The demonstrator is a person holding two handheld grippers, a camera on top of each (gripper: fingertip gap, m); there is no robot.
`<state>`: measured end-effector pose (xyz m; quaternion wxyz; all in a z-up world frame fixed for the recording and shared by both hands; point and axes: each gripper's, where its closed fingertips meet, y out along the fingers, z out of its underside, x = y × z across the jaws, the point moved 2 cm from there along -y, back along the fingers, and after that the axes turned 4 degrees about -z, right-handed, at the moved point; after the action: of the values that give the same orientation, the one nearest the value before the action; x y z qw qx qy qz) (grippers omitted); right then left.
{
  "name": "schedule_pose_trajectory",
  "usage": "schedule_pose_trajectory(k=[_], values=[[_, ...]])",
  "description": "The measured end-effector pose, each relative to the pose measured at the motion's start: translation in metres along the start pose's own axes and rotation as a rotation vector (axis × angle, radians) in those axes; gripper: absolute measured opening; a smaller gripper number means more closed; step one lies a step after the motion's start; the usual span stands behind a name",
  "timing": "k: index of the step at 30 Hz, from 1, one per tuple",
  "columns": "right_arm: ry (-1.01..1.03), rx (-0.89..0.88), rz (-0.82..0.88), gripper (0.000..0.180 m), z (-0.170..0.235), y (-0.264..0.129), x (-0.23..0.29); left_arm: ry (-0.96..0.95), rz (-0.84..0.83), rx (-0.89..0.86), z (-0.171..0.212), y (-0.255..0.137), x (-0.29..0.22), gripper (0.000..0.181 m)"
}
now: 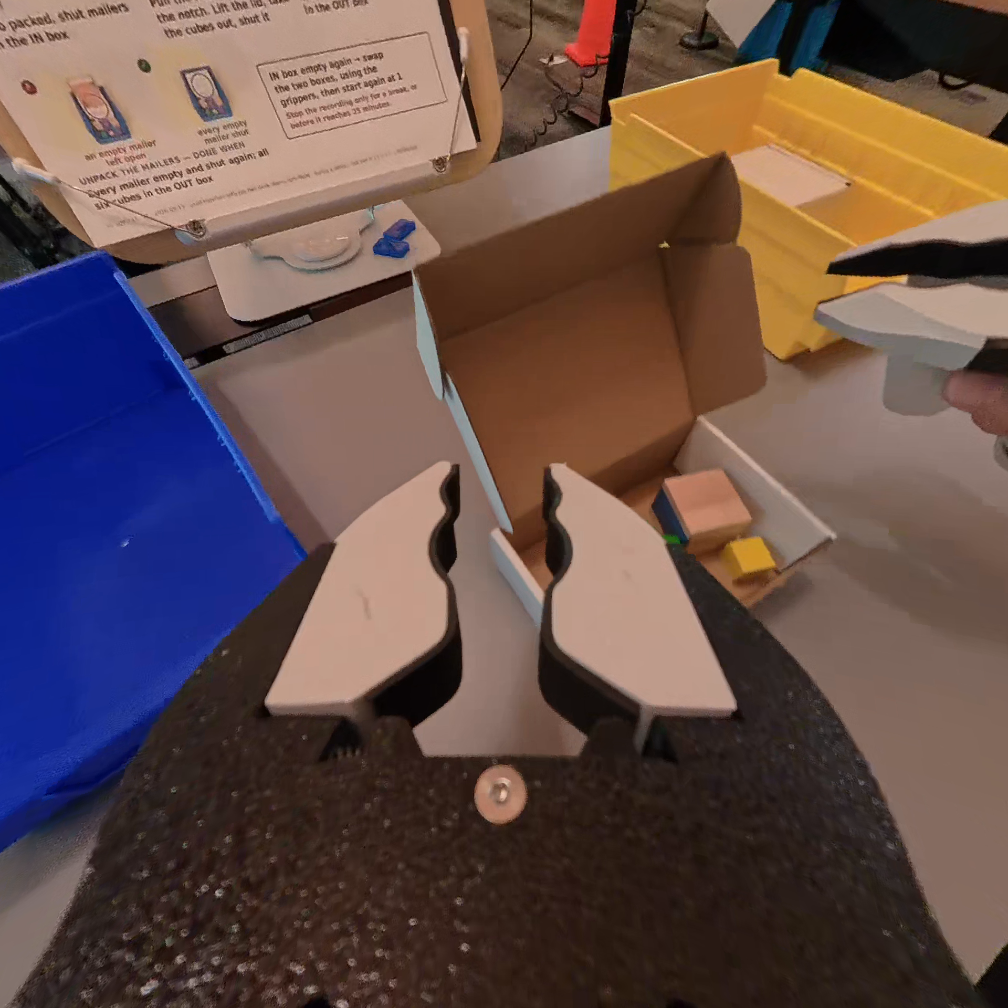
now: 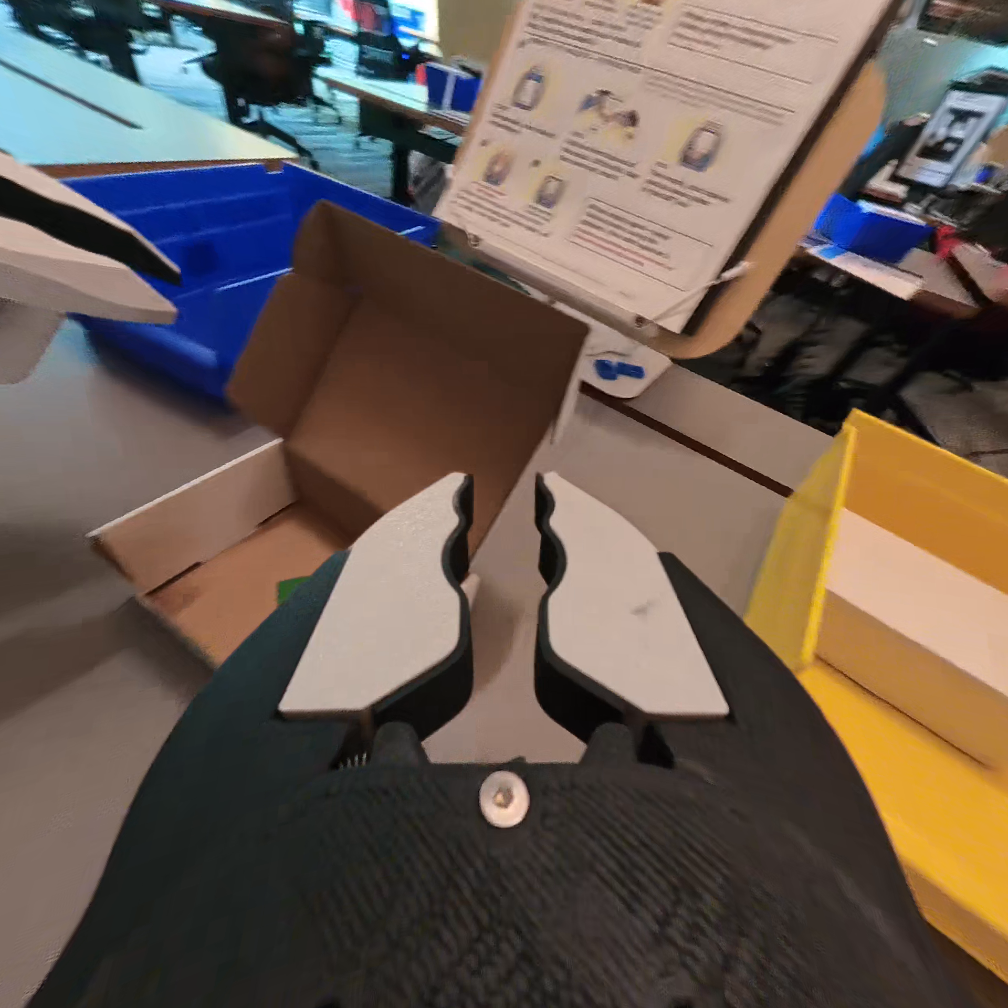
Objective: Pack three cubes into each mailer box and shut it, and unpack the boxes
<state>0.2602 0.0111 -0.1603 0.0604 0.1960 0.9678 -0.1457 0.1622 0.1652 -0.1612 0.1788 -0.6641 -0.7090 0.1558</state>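
An open white mailer box (image 1: 758, 493) with a brown inside stands on the table, its lid (image 1: 573, 354) upright. Inside lie a pale wooden cube (image 1: 703, 507), a yellow cube (image 1: 750, 556) and a sliver of a green cube (image 1: 672, 539). My left gripper (image 1: 502, 474) is open and empty, above the box's near left corner. My right gripper (image 2: 503, 480) is open and empty, at the box's (image 2: 191, 518) right side beside the lid (image 2: 425, 371). It also shows in the left wrist view (image 1: 823, 292). The green cube (image 2: 289, 589) peeks out beside my right gripper's left finger.
A blue bin (image 1: 109, 491) stands left of the box. A yellow bin (image 1: 791, 256) stands at the right and holds a shut white mailer (image 1: 785, 174). An instruction board (image 1: 218, 109) on a stand is behind the box. The left gripper (image 2: 175, 297) shows at the right wrist view's left edge. It is some 11 cm from my right tips to the pale wooden cube (image 1: 703, 507).
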Motion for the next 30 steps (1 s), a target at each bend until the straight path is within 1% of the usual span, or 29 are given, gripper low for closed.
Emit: schedule_pose_trajectory(k=[1,4,6,8,10,11,12,13,16,21,23,27,30], values=[[0.017,0.019,0.009,0.022,0.002,0.003,-0.005,-0.011,-0.004,0.017,-0.003,0.006,0.000,0.028],[0.090,0.083,0.013,0.034,0.009,0.018,-0.015,-0.006,-0.063,0.080,-0.006,0.024,0.005,0.029],[0.130,0.101,-0.006,0.034,0.010,0.028,-0.014,0.014,-0.108,0.114,-0.004,0.033,0.009,0.029],[0.164,0.108,-0.022,0.034,0.010,0.038,-0.011,0.014,-0.118,0.132,-0.001,0.041,0.009,0.029],[0.146,0.127,-0.001,0.022,0.011,0.045,-0.012,0.005,-0.122,0.126,0.000,0.047,0.010,0.021],[0.119,0.134,0.006,0.011,0.012,0.048,-0.012,0.001,-0.120,0.117,0.001,0.049,0.009,0.012],[0.097,0.135,0.025,0.009,0.012,0.049,-0.012,-0.003,-0.130,0.106,0.001,0.051,0.010,0.006],[0.080,0.136,0.036,0.009,0.012,0.050,-0.012,-0.002,-0.141,0.093,0.002,0.051,0.012,0.005],[0.039,0.105,0.082,0.007,0.012,0.046,-0.012,-0.018,-0.159,0.028,0.003,0.046,0.010,0.004],[0.050,-0.038,0.176,0.004,0.015,0.025,0.005,-0.024,-0.239,-0.139,0.018,0.021,-0.003,0.003],[0.051,-0.069,0.215,0.004,0.019,0.015,0.017,-0.035,-0.260,-0.165,0.028,0.009,-0.014,0.003],[0.108,-0.130,0.236,0.006,0.027,0.000,0.043,-0.034,-0.303,-0.195,0.044,-0.006,-0.035,0.008],[0.068,-0.108,0.260,0.006,0.035,-0.007,0.052,-0.035,-0.321,-0.194,0.056,-0.010,-0.044,0.008]])
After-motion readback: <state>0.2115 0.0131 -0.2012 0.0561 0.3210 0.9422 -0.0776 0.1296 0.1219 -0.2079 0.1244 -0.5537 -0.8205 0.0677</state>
